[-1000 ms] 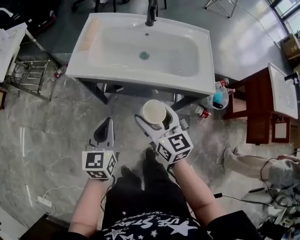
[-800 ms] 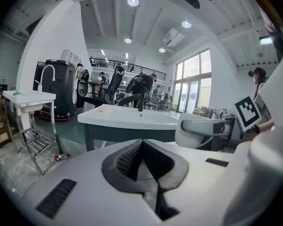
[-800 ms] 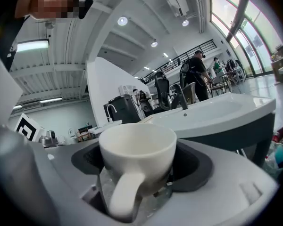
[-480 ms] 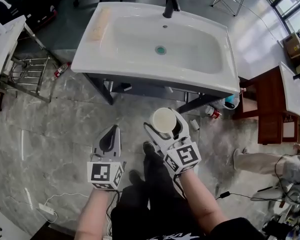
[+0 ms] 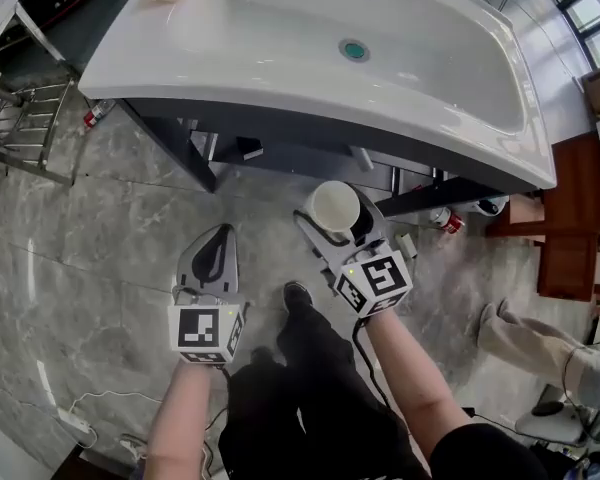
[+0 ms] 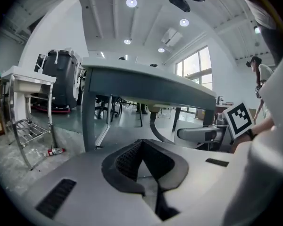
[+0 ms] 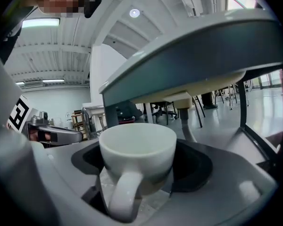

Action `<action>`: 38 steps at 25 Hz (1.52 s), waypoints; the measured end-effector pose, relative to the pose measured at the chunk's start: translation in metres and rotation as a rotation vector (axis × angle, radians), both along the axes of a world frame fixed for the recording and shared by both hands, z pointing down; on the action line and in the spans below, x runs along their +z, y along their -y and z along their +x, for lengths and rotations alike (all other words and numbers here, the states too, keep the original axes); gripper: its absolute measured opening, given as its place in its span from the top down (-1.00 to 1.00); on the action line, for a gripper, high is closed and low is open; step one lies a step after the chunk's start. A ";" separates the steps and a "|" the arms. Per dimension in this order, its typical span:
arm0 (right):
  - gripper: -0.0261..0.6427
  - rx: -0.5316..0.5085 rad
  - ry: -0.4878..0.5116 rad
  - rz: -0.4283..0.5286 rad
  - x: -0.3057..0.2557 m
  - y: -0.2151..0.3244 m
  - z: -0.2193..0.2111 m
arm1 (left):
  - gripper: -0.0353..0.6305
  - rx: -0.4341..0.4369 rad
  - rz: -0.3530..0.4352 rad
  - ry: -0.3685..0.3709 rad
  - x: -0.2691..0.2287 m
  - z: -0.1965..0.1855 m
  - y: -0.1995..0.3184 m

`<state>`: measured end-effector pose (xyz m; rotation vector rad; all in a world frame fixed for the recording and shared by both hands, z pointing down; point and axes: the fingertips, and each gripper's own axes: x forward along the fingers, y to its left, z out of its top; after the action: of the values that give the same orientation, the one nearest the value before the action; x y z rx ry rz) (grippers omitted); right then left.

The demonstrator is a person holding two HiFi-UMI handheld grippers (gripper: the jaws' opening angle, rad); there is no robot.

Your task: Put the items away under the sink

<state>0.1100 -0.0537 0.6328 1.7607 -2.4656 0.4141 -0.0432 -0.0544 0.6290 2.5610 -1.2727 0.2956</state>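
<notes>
Cup (image 5: pixel 334 204), plain white, clamped in right gripper (image 5: pixel 338 218) jaws; left gripper (image 5: pixel 221 236) jaws closed.

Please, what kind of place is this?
Probably a large workshop or test hall, not a home bathroom: the sink stands free on an open floor, a second washstand stands nearby, under a high ceiling with spotlights.

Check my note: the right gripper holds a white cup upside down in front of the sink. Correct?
Not quite: the cup is upright, mouth up, as the right gripper view shows. The right gripper does hold it before the sink.
</notes>
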 end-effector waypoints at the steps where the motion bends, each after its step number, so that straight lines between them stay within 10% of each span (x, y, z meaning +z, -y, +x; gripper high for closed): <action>1: -0.26 0.003 -0.001 0.001 0.011 0.005 0.004 | 0.87 -0.008 0.001 -0.011 0.010 0.000 0.006; 20: -0.26 -0.152 -0.046 0.223 0.119 0.106 -0.015 | 0.87 0.020 0.160 -0.045 0.150 0.013 0.106; 38: -0.26 -0.081 -0.119 0.023 0.280 0.155 0.040 | 0.87 0.033 0.135 -0.059 0.235 0.028 0.146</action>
<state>0.1497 -0.2090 0.9130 1.6363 -2.4578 0.2675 -0.0155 -0.2002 0.8635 2.6845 -1.2703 0.1442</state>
